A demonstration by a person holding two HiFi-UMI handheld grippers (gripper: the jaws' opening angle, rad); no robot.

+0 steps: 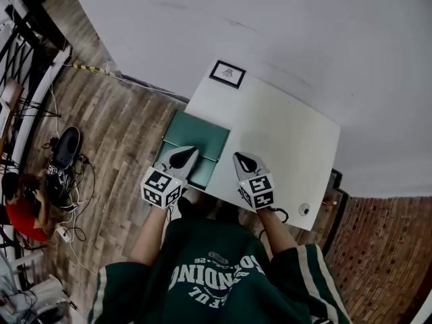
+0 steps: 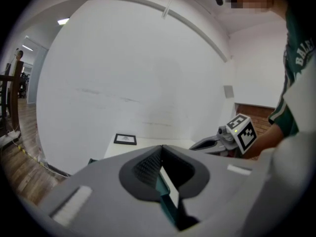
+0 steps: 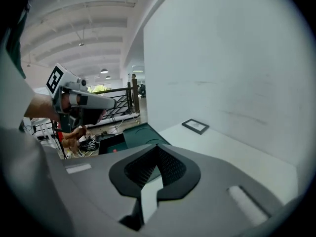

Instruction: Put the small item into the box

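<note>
The left claw (image 1: 181, 155) and right claw (image 1: 241, 158) are both clenched, empty, above the tabletop's (image 1: 283, 140) near side. The teal box (image 1: 202, 135) sits at its left edge, beneath the left claw.

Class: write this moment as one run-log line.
left gripper shut, above teal box; right gripper shut, empty, above table; small round item on table corner

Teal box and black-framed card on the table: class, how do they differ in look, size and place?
The teal box is larger than the black-framed card. The box is teal; the card is white inside a black border. The box sits at the table's left edge; the card at its far corner. Both are rectangular.
</note>
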